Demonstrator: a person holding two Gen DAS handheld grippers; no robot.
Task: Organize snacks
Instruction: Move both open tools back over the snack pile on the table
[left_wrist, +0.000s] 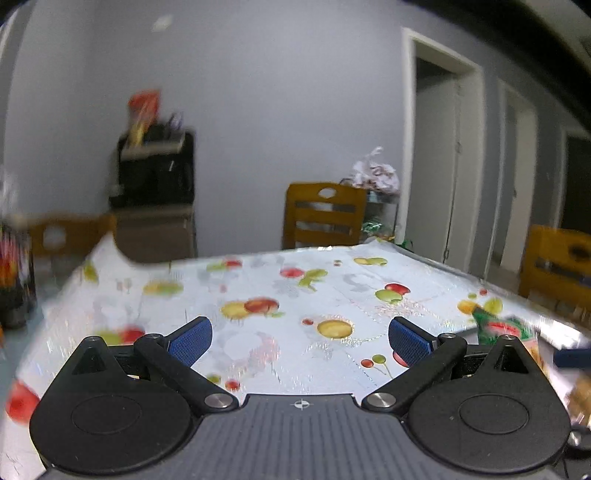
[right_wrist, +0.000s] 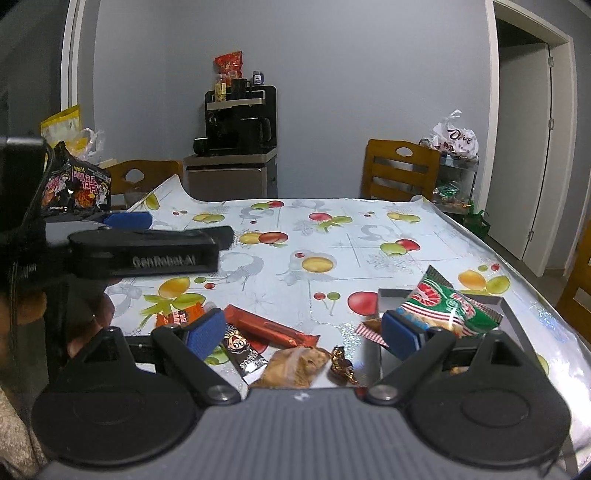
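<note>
Right gripper (right_wrist: 302, 334) hovers wide open, empty, over loose snacks: red bar (right_wrist: 271, 326), tan packet (right_wrist: 295, 365) between fingers. Green-striped packet (right_wrist: 448, 308) already in tray (right_wrist: 506, 306) off right finger, likely collection point. Left gripper (left_wrist: 300, 336) open, empty, above bare tablecloth (left_wrist: 258, 291).

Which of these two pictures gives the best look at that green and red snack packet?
The right wrist view: the green and red snack packet is sharp, lying in the grey tray. The left wrist view catches only a blurred piece at its right edge.
</note>
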